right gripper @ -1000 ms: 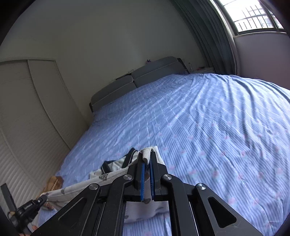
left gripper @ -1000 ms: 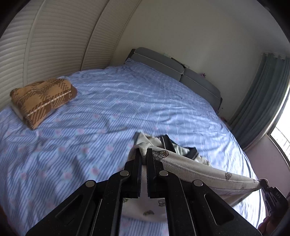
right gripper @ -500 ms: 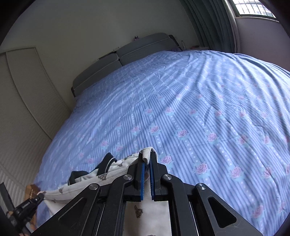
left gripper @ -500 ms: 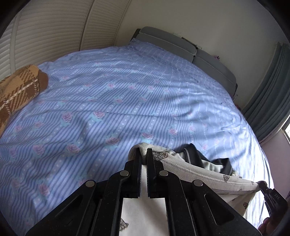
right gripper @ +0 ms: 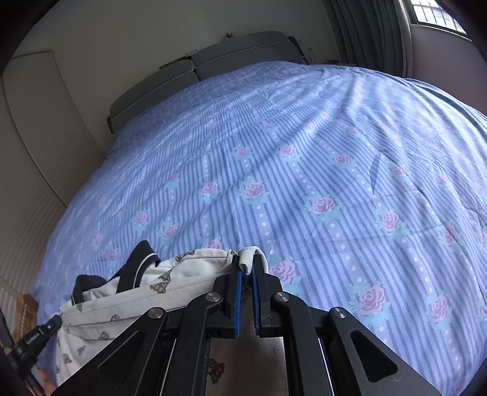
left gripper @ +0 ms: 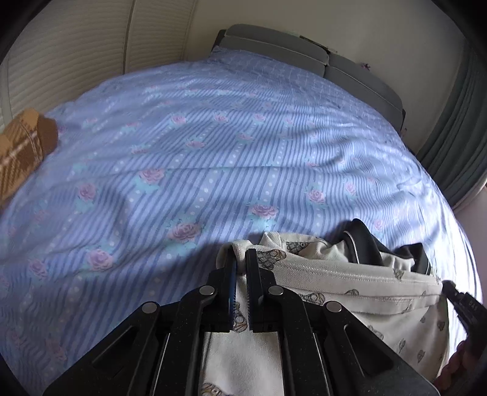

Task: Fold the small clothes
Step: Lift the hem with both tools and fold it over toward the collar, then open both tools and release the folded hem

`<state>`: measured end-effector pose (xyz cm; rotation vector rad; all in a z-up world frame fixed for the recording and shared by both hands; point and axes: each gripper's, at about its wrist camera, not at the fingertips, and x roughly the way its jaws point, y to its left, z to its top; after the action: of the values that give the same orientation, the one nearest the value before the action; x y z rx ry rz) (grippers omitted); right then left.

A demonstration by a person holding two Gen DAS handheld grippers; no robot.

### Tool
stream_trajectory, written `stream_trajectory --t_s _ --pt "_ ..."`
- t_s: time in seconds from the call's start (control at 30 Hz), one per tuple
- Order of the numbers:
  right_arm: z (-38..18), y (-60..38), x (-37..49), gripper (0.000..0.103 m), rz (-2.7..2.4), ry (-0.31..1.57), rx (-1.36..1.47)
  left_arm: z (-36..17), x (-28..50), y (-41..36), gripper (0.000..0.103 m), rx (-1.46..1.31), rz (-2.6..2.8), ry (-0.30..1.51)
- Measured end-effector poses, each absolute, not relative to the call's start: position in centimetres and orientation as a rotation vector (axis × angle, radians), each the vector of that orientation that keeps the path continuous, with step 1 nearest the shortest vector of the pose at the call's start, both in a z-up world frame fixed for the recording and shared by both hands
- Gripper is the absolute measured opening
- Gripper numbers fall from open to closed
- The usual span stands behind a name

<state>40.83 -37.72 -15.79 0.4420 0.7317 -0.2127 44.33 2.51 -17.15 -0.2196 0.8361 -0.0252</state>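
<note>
Lower over the bedspread now, garment hem between both grippers' fingers.

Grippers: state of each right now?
Left gripper: closed on the cream printed garment.
Right gripper: closed on the same garment's opposite edge.

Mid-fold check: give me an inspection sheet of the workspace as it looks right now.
Surface: bed with blue striped rose-print cover, lightly wrinkled.
Job's things: cream printed garment with dark trim, held stretched by one edge between the two grippers, dark-trimmed part bunched on the cover.
Clutter: brown plaid folded cloth at the bed's left edge.
Grippers: left hand-held gripper shut on one corner of the garment; right hand-held gripper shut on the other corner.
Cables: nothing seen.
Surroundings: grey headboard, louvred wardrobe doors, curtain, window.
</note>
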Motion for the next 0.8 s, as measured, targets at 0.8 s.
stream_trajectory --t_s 0.8 --pt "-17.4 -23.3 39.9 0.046 0.011 0.817 -0.061 -17.9 42.5 -7.2 0.041 0.105 -0.347 0.88"
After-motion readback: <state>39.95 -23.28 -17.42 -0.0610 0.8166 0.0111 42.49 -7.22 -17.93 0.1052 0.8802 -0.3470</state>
